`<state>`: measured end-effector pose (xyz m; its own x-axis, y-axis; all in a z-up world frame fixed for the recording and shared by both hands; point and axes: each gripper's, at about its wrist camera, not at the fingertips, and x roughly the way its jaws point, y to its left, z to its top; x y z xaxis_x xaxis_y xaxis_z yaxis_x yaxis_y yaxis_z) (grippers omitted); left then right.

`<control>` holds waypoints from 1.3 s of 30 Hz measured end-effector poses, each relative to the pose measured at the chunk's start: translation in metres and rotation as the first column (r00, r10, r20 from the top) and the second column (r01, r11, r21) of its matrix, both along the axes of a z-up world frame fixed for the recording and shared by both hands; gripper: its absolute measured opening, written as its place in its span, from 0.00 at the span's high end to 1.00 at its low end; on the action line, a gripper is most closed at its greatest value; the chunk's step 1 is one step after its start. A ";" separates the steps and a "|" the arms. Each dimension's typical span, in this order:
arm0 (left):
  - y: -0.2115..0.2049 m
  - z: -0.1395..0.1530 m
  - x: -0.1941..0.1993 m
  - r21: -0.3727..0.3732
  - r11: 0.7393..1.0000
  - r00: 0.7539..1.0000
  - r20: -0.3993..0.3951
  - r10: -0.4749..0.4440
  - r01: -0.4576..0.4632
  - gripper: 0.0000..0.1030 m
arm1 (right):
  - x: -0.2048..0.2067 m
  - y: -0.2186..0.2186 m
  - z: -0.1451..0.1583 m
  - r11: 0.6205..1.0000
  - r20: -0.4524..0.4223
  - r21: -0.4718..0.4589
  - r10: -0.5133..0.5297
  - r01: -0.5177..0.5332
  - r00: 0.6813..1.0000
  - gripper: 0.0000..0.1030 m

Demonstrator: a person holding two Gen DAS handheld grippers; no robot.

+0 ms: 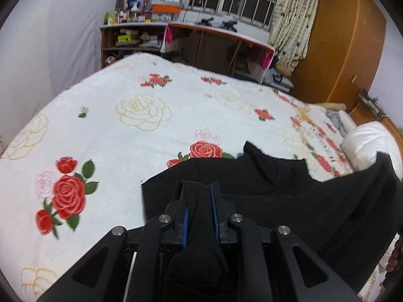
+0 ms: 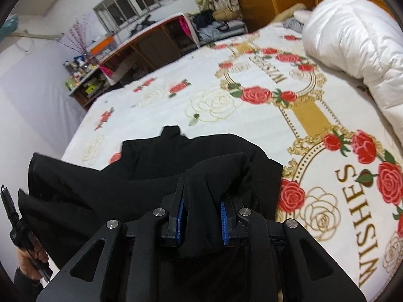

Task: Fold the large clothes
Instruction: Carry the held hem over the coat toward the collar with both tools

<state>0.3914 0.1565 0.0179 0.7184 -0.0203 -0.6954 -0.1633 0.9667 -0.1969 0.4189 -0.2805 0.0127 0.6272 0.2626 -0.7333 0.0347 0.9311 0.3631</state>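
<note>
Nearest, the left gripper (image 1: 199, 188) pinches a bunched edge of the black garment (image 1: 289, 201); the right gripper (image 2: 201, 188) clamps another gathered fold. The cloth hangs between the 2, its far end trailing on the rose-printed bed (image 1: 126, 130) toward 12 o'clock. It looks soft, limp and light; corners or hems seem the best holds. A white duvet (image 2: 352, 37) lies at 2 o'clock.

Rose-print bedspread (image 1: 151, 136), white duvet (image 2: 352, 37), cluttered shelf (image 1: 131, 40)
</note>
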 end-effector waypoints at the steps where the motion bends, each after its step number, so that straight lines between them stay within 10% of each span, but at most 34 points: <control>1: 0.000 -0.008 0.009 -0.001 1.000 1.000 -0.014 0.000 0.000 0.84 | 0.006 0.001 -0.005 1.000 -0.007 0.000 0.000 0.000 1.000 0.76; 7: 0.001 -0.045 0.042 -0.015 1.000 0.999 -0.050 -0.004 0.004 0.77 | 0.041 0.005 -0.047 1.000 -0.054 0.015 -0.004 0.004 0.999 0.69; 15: 0.013 -0.016 0.032 -0.014 1.000 0.997 0.075 -0.013 0.014 0.43 | 0.033 0.002 -0.033 0.998 0.079 0.062 0.022 -0.027 0.997 0.25; 26: 0.055 0.008 0.004 -0.072 0.995 0.987 0.143 0.078 -0.069 0.28 | 0.017 -0.028 -0.015 1.000 0.155 0.012 0.000 -0.002 0.988 0.25; 37: 0.039 -0.084 0.031 -0.161 0.985 0.990 -0.114 -0.082 0.063 0.28 | 0.037 -0.031 -0.085 0.997 -0.047 0.026 0.068 -0.067 0.997 0.25; 38: 0.037 -0.085 0.034 -0.170 0.982 0.989 -0.111 -0.098 0.078 0.34 | 0.039 -0.031 -0.085 0.997 -0.055 0.033 0.068 -0.066 0.996 0.32; 39: 0.033 -0.084 0.036 -0.171 0.981 0.988 -0.103 -0.115 0.097 0.53 | 0.039 -0.031 -0.085 0.997 -0.053 0.034 0.064 -0.062 0.997 0.60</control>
<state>0.4269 0.1891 -0.0660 0.6241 -0.2134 -0.7517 -0.0915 0.9354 -0.3416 0.4576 -0.3118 -0.0724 0.5684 0.3247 -0.7560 -0.0036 0.9198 0.3924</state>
